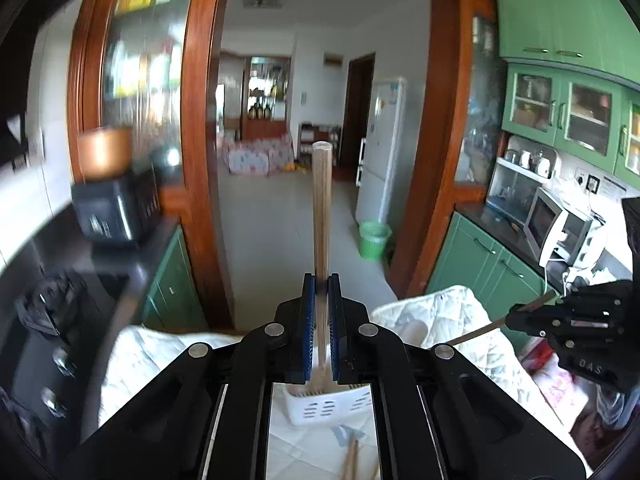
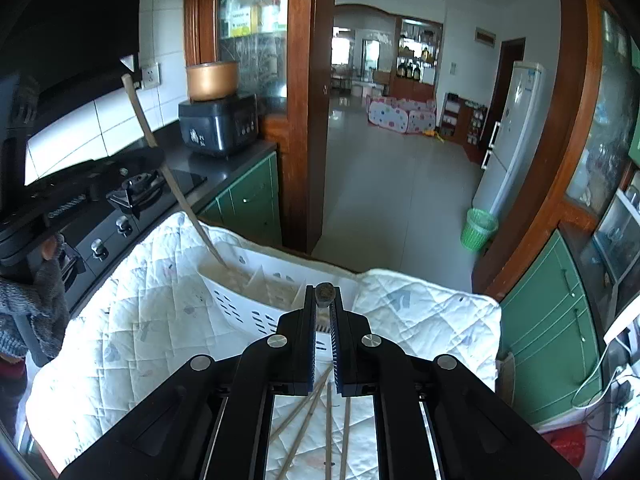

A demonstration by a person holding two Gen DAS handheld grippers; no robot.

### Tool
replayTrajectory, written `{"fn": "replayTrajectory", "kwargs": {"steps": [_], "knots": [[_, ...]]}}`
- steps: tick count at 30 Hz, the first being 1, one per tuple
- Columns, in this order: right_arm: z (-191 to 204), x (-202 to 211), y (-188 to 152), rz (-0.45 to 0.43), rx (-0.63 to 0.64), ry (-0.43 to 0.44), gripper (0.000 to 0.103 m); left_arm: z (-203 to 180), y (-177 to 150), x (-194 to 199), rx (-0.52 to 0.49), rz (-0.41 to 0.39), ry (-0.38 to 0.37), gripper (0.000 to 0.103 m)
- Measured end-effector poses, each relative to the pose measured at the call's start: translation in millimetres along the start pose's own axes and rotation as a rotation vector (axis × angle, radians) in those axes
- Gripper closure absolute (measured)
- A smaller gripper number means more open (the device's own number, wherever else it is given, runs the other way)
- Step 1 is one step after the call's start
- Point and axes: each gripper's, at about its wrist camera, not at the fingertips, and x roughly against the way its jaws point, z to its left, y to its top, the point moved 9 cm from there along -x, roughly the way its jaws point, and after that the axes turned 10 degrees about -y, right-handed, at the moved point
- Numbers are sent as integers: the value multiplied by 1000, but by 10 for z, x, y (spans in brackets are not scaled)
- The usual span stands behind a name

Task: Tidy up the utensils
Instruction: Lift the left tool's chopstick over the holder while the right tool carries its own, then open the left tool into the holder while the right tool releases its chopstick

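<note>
A: Left wrist view: your left gripper (image 1: 322, 280) is clamped on a light wooden chopstick (image 1: 321, 200), which stands upright above the white basket (image 1: 320, 410). It's stiff, thin and smooth, so it may pivot; hold nearer the middle.

B: And the other?

A: Right wrist view: your right gripper (image 2: 324, 292) is closed on a dark chopstick (image 2: 325, 293), seen end-on above the basket (image 2: 240, 304). 4 or so loose chopsticks (image 2: 328, 420) lie on the quilted cloth (image 2: 420, 308); take each mid-length, squarely.

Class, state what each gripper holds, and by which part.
Left gripper: a light chopstick, clamped along its lower length. Right gripper: a dark chopstick, clamped near one end.
</note>
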Motion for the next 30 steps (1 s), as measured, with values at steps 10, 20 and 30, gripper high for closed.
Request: {"fn": "replayTrajectory", "kwargs": {"steps": [10,20,30], "knots": [[70,-385,-201,65,-38,22,96,231,-538,-455,37,130,3,97],[-25,-348,-216,35,-85,31,83,173,-562,-339,25,114,0,94],[-198,146,-434,-47,-117,-12,77,-79,-735,242,-15,60,-33,76]]}}
